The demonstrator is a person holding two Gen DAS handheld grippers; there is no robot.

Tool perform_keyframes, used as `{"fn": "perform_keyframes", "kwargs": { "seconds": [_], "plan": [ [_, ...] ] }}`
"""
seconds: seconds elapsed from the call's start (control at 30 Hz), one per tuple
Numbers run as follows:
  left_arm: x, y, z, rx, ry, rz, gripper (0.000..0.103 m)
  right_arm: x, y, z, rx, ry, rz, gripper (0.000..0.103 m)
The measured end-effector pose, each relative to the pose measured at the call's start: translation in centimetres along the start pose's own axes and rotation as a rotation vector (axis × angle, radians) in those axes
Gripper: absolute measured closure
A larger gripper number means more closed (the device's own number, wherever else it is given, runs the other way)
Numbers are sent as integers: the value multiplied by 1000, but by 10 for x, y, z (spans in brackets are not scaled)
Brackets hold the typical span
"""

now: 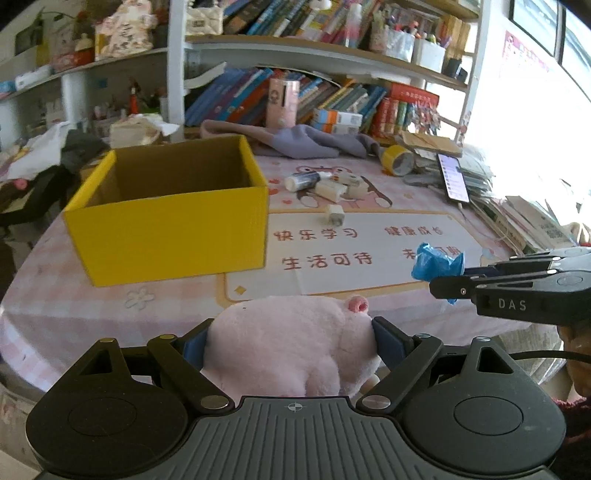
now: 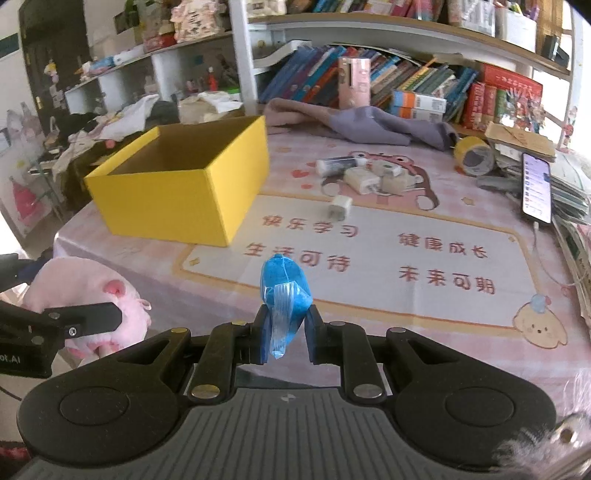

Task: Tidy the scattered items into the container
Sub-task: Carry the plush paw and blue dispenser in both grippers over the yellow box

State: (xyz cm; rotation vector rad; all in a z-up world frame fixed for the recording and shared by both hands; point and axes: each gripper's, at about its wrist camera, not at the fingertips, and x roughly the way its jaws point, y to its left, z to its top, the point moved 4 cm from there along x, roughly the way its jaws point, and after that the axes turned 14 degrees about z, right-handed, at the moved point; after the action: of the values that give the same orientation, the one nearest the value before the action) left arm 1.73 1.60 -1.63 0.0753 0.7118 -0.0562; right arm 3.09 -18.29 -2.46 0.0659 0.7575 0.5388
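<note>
Behind everything stand white bookshelves [image 2: 369, 33] crammed with leaning books and boxes. In front of them spreads the desk [image 2: 443, 332], covered by a pale pink checked mat with cartoon animals and red Chinese characters printed on it. At its far edge lies a crumpled grey-purple cloth [image 2: 373, 125]. The open yellow cardboard box [image 1: 166, 218] sits on the left part of the desk, its brown inside showing nothing that can be made out from here.

The pink plush toy [image 1: 291, 354] is clamped between the blue pads of the left tongs [image 1: 291, 350], held near the front edge of the desk, this side of the box. To its right, the right tongs [image 2: 284, 332] are closed narrow on a small blue plastic bag [image 2: 284, 291] with a clear strip, held above the printed characters and apart from the box.

Right of the box, well beyond both tongs, a dark tube with a white cap [image 2: 338, 164] lies beside a cluster of small white chargers [image 2: 376, 179], with one white plug cube [image 2: 340, 207] a little nearer. Farther right are a roll of yellow tape [image 2: 474, 155] and a lit smartphone [image 2: 536, 188] propped on stacked papers
</note>
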Motion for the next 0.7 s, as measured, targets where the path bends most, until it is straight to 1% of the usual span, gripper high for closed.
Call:
{"fn": "perform_keyframes", "kwargs": {
  "seconds": [0.27, 0.7],
  "plan": [
    [-10, 25, -7, -48, -16, 26, 14, 4, 33, 3, -70, 1, 26, 86],
    [-18, 57, -12, -110, -32, 75, 14, 21, 74, 13, -186, 23, 89, 86]
  ]
}}
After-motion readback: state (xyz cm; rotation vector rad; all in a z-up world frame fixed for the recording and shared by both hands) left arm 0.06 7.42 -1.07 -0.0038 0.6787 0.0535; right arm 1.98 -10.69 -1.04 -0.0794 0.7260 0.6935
